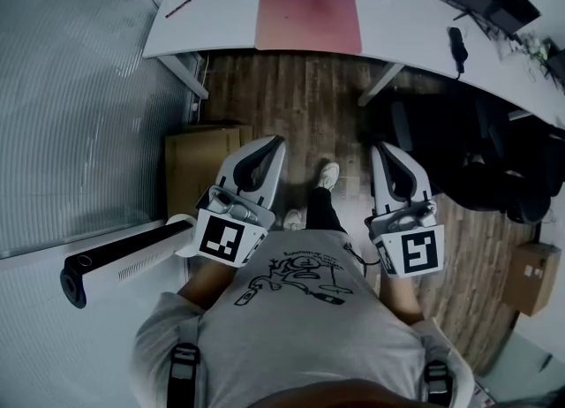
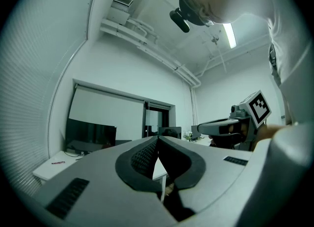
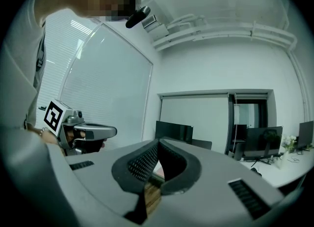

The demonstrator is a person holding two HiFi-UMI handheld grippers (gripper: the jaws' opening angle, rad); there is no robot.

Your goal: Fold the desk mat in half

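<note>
Pink desk mat [image 1: 308, 19] flat | left tool [image 1: 277, 140], right tool [image 1: 378, 147] closed | desk [image 1: 221, 18] cropped

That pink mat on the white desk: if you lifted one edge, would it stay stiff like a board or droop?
Probably droop: the desk mat lies dead flat and looks very thin, with no edge thickness showing. For the same reason it is likely light for its area. Pushed, it might slide across the smooth desk, though its underside is hidden.
</note>
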